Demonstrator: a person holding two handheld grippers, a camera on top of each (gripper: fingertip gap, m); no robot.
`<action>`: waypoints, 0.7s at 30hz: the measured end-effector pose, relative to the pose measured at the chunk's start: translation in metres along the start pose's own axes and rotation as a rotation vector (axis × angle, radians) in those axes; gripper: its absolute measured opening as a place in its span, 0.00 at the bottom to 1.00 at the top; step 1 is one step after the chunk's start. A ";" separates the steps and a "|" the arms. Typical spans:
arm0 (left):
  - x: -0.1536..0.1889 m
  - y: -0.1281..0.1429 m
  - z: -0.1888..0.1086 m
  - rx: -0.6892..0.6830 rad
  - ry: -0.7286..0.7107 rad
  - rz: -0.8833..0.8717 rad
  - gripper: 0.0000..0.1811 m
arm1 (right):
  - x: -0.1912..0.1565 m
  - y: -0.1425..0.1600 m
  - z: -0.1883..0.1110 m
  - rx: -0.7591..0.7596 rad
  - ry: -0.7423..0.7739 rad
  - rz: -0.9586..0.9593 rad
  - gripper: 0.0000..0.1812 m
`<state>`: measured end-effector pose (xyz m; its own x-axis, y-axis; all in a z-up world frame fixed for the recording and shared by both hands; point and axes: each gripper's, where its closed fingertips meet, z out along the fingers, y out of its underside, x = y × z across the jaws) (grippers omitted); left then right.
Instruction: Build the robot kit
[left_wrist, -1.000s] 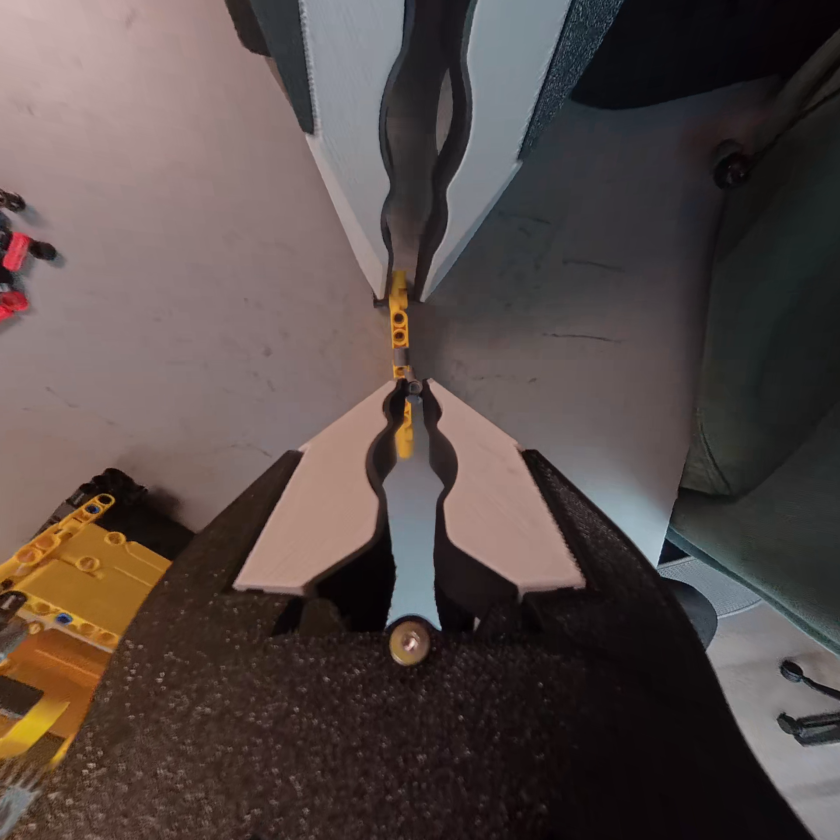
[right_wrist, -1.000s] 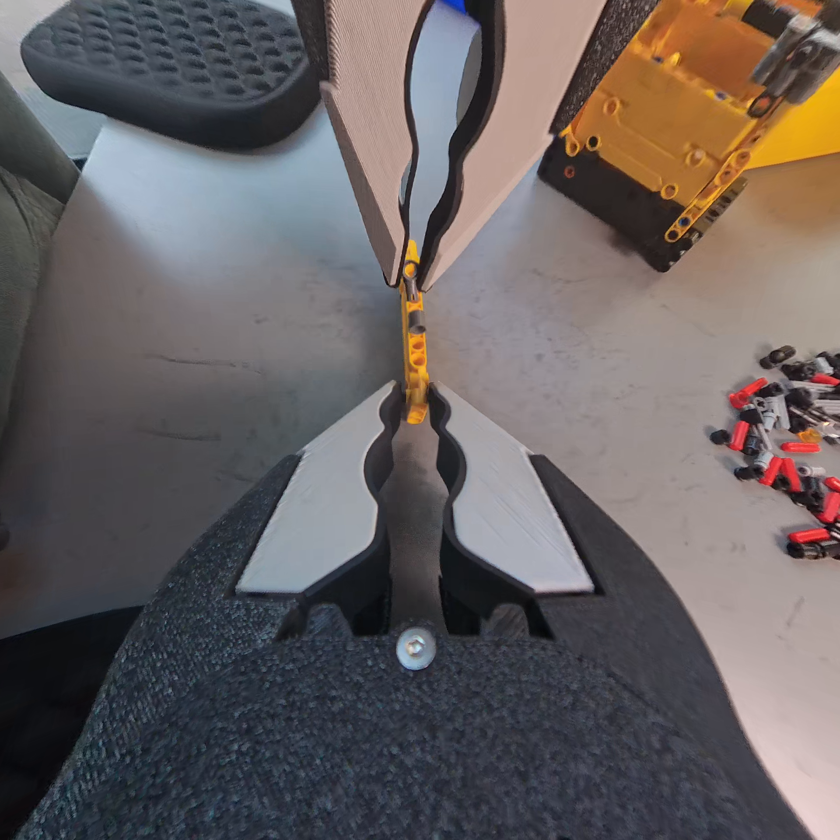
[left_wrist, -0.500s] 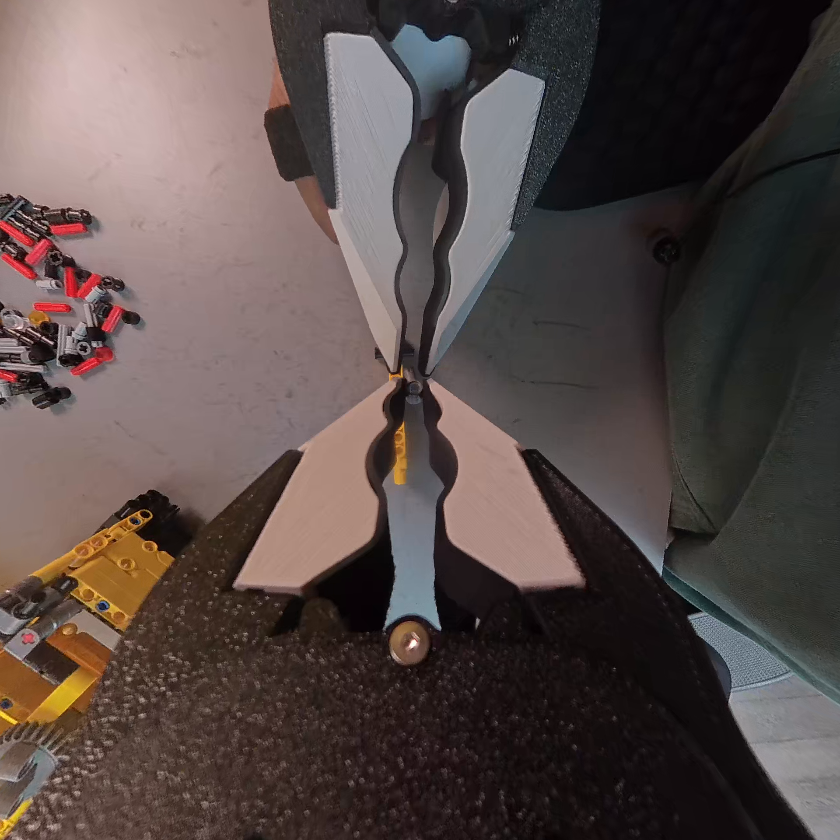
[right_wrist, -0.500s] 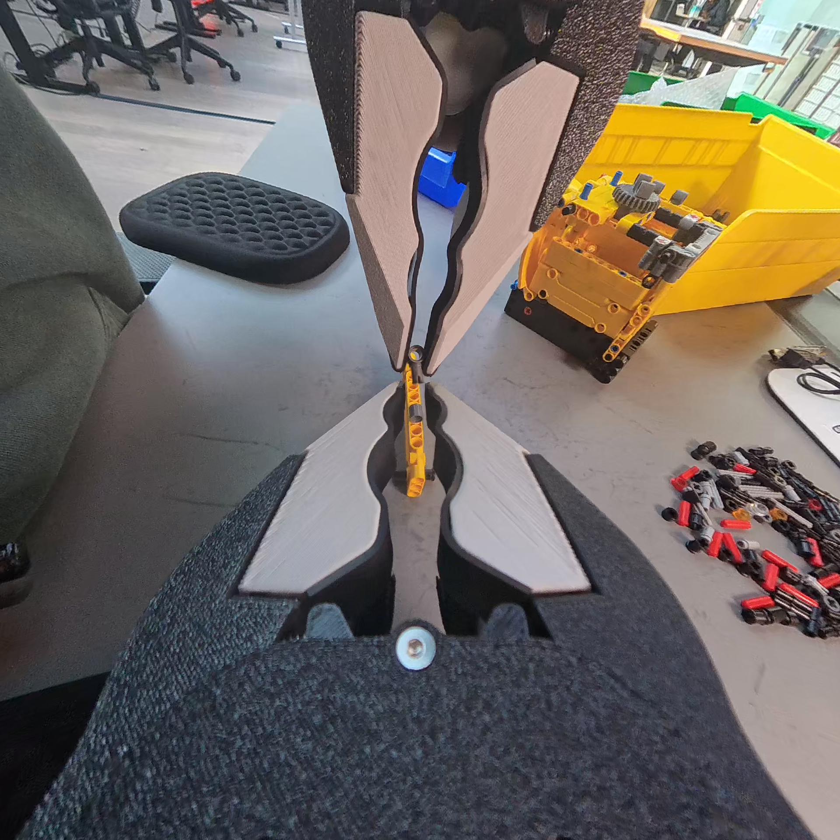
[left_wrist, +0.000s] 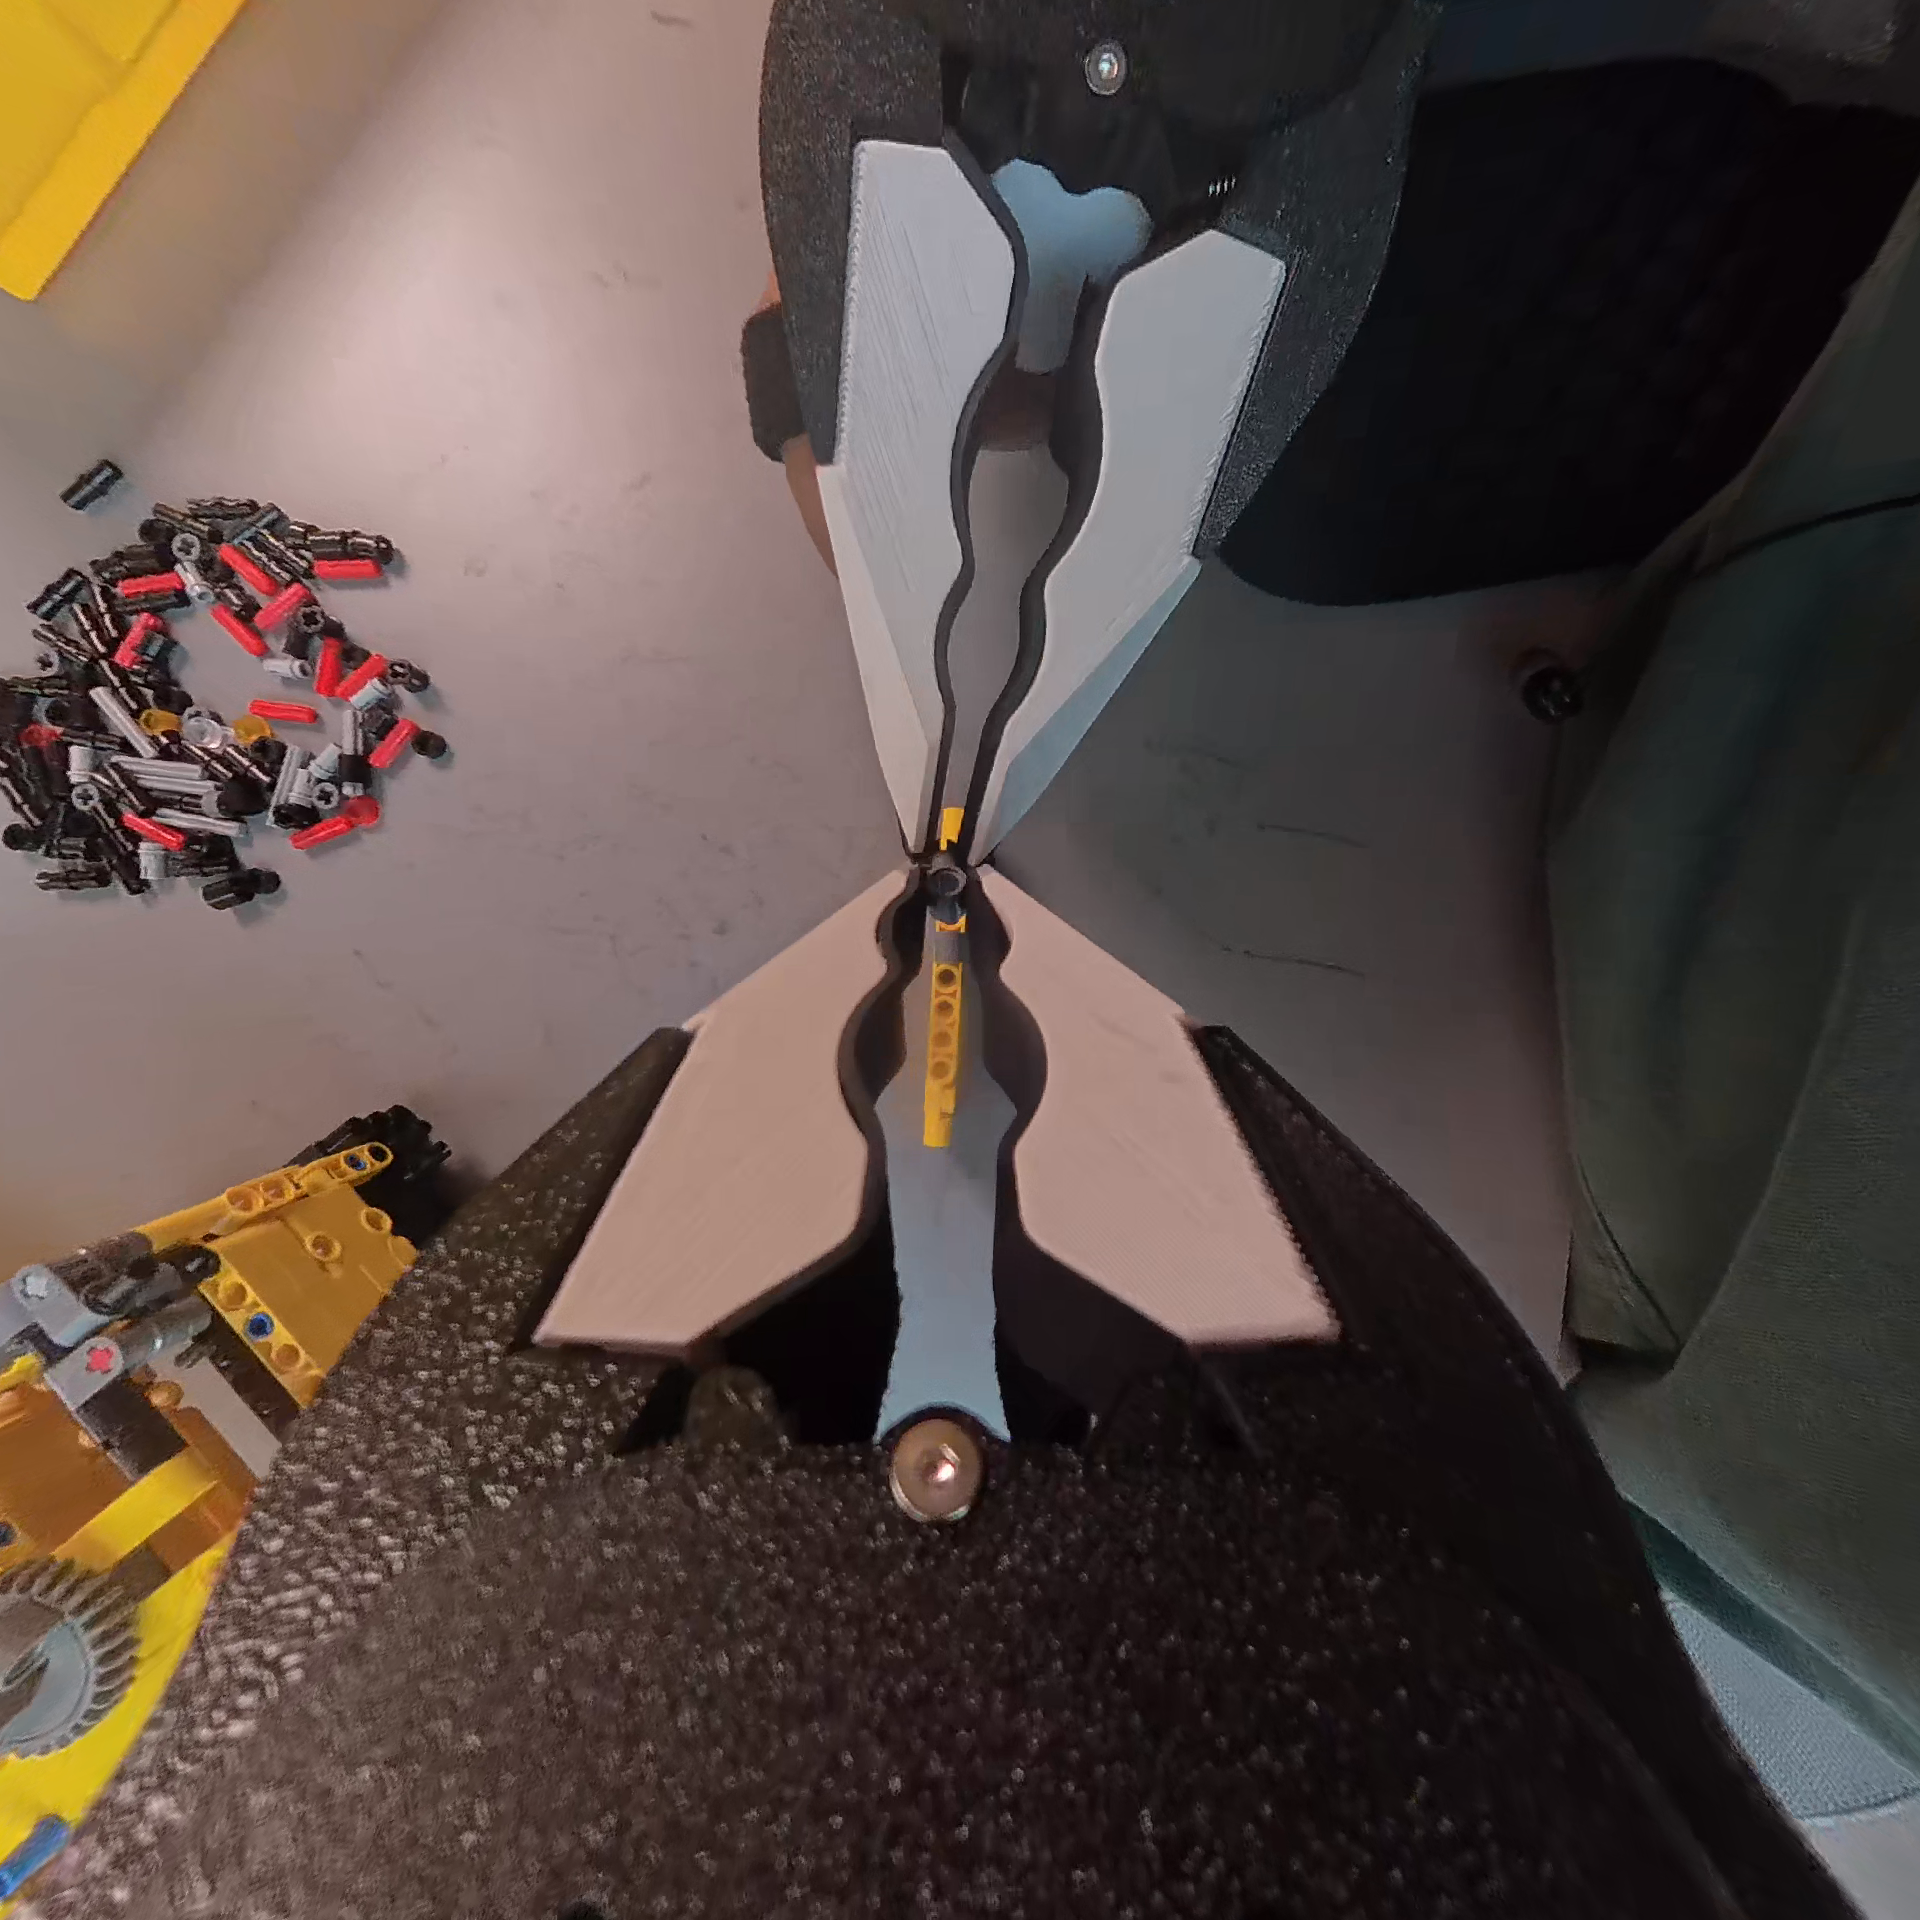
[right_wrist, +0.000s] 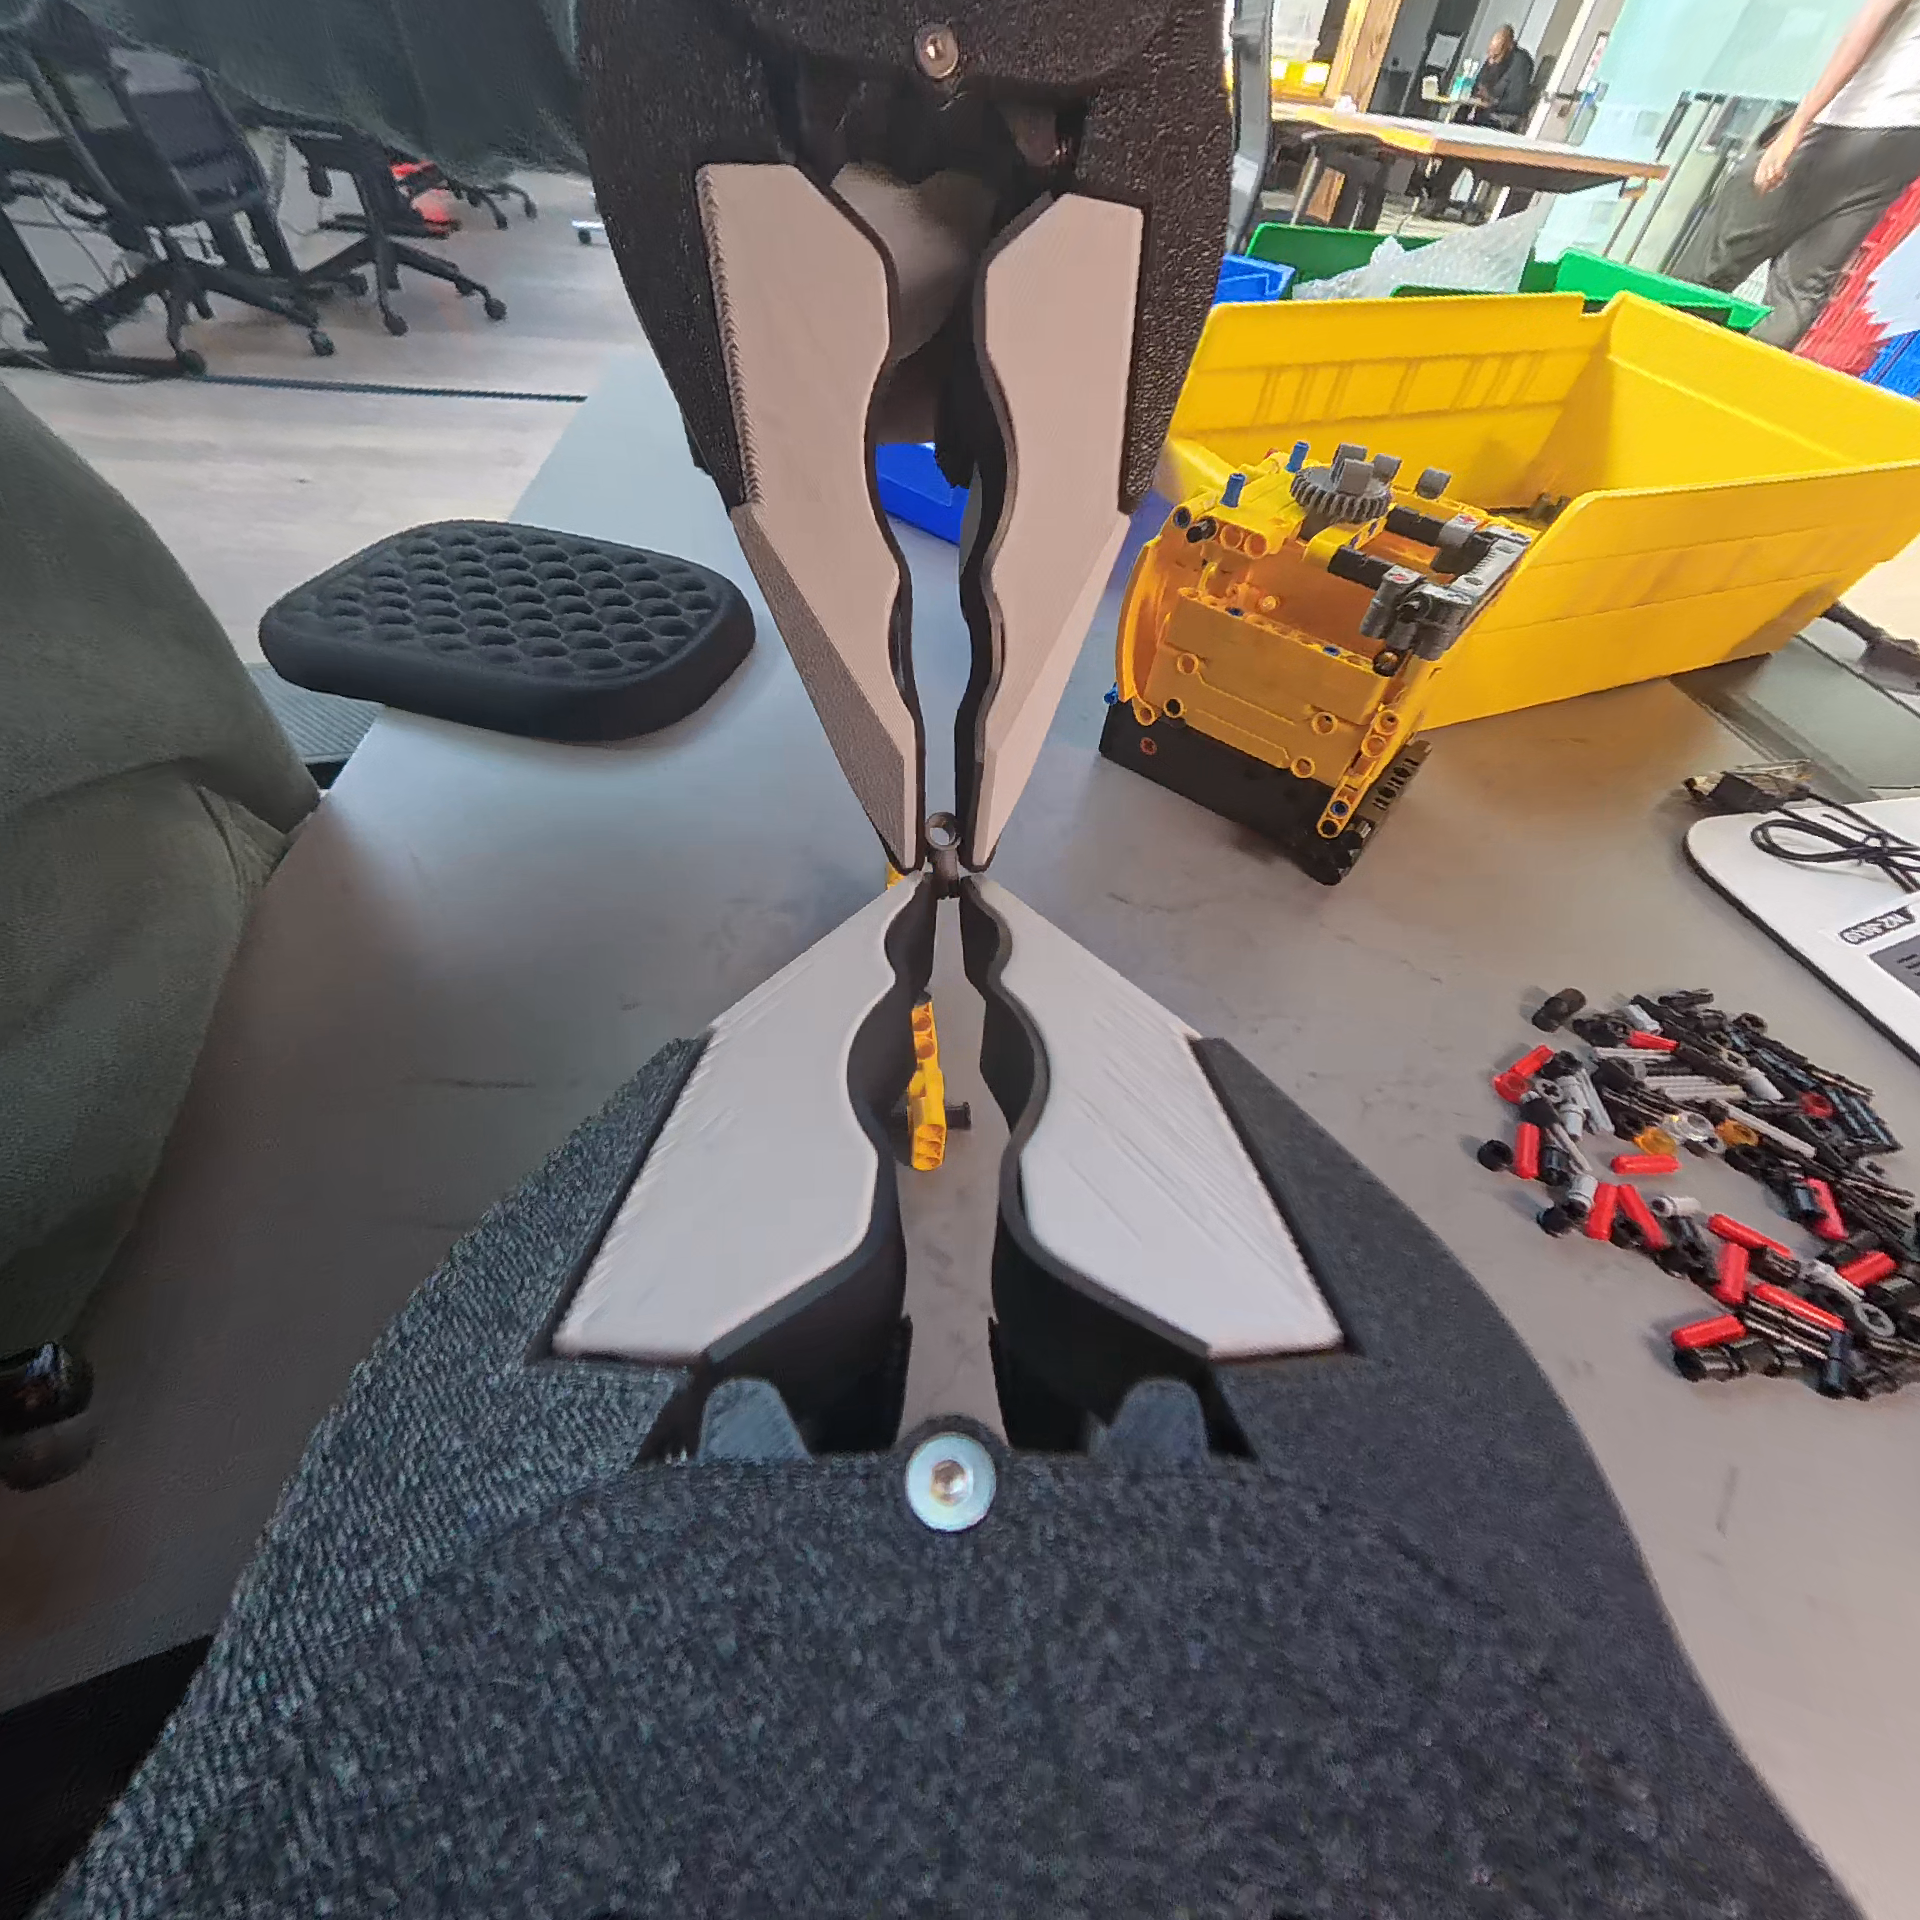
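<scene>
Left gripper (left_wrist: 943, 883) and right gripper (right_wrist: 943, 878) meeting tip to tip above grey table (right_wrist: 582, 935), both pinching shut on yellow beam (left_wrist: 941, 1049). Beam's long axis running along fingers, far end toward right gripper. Sitting deeper between left fingers than half second ago. Parts pile (right_wrist: 1714, 1174) lying right of grippers.
</scene>
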<state>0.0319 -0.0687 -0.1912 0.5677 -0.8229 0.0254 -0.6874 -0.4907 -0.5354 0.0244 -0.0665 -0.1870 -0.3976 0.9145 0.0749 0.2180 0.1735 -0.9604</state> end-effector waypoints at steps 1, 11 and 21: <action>0.000 -0.001 -0.001 0.016 -0.007 -0.009 0.04 | 0.000 -0.001 0.000 0.005 -0.001 0.012 0.02; -0.001 -0.007 -0.010 0.143 -0.010 -0.107 0.04 | 0.000 -0.010 -0.003 0.067 -0.017 0.075 0.02; 0.003 0.038 0.003 -0.217 0.018 -0.002 0.03 | -0.014 0.039 0.001 -0.228 -0.174 0.029 0.17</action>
<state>0.0089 -0.0886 -0.2143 0.5624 -0.8258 0.0421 -0.7687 -0.5410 -0.3412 0.0371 -0.0729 -0.2260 -0.5306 0.8474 -0.0176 0.4183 0.2437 -0.8750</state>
